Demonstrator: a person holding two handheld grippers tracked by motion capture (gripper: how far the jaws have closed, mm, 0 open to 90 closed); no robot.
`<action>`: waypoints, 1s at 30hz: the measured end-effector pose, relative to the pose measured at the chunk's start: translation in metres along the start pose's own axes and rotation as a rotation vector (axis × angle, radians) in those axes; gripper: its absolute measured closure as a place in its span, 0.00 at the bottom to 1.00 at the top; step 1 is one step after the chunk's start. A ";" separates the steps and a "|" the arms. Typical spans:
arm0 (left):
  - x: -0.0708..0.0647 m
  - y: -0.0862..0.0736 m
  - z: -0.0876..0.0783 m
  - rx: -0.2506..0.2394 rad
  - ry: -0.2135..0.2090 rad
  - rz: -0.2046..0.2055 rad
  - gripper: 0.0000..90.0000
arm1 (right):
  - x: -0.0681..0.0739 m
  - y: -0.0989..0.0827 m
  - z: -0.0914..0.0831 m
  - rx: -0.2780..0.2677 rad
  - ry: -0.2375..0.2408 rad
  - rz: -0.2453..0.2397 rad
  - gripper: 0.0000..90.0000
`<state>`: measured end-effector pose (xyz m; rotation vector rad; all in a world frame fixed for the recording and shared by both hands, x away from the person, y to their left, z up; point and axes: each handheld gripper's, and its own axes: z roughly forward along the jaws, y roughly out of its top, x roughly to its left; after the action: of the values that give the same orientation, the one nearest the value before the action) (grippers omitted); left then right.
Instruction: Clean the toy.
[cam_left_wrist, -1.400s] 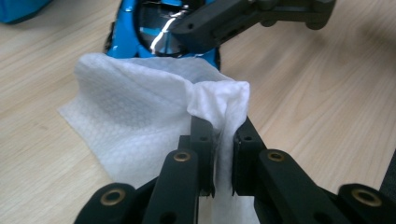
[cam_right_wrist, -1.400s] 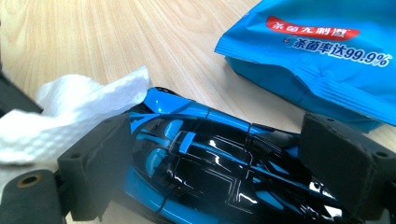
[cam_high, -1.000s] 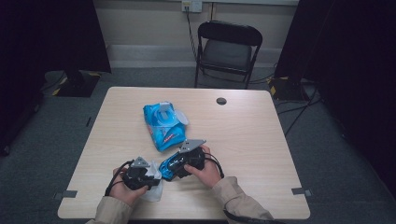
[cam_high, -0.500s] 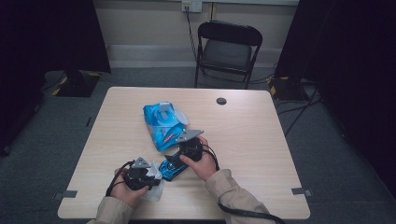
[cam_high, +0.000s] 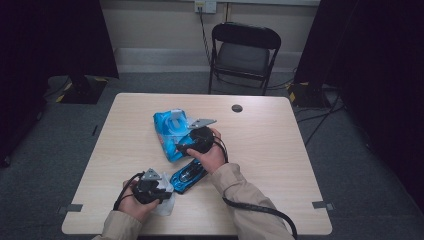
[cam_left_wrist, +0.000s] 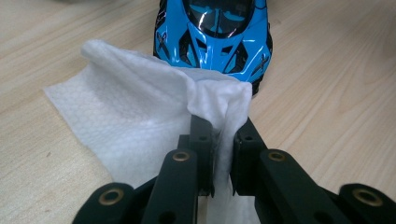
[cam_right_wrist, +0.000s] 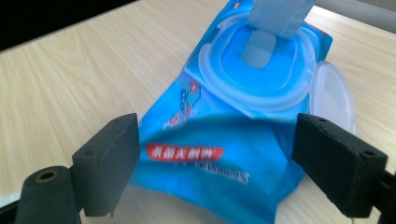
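Left gripper (cam_left_wrist: 219, 140) pinches a white textured wipe (cam_left_wrist: 140, 121) near the table's front edge, touching the glossy blue toy car (cam_left_wrist: 215, 32). Right gripper (cam_right_wrist: 215, 163) spread wide – empty, over the blue plastic wipes pack (cam_right_wrist: 233, 135) mid-table.

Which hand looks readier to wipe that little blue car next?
Probably the left. The left gripper is already shut on the white wipe, right in front of the blue toy car. The right gripper hangs open over the wipes pack, farther from the car.
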<state>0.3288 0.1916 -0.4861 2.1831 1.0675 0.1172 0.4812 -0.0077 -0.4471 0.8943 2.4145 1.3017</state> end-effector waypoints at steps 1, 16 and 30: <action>0.000 0.000 0.000 0.000 -0.001 0.002 0.91 | 0.001 0.001 0.002 -0.002 0.002 0.010 0.16; 0.001 -0.001 0.000 -0.006 -0.002 0.007 0.91 | 0.012 -0.001 0.026 0.046 -0.068 0.022 0.16; -0.001 0.000 0.000 0.001 0.001 0.016 0.91 | 0.021 -0.009 0.038 0.091 -0.047 0.013 0.25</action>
<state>0.3283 0.1913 -0.4861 2.1931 1.0505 0.1254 0.4802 0.0266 -0.4752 0.9552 2.4525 1.1697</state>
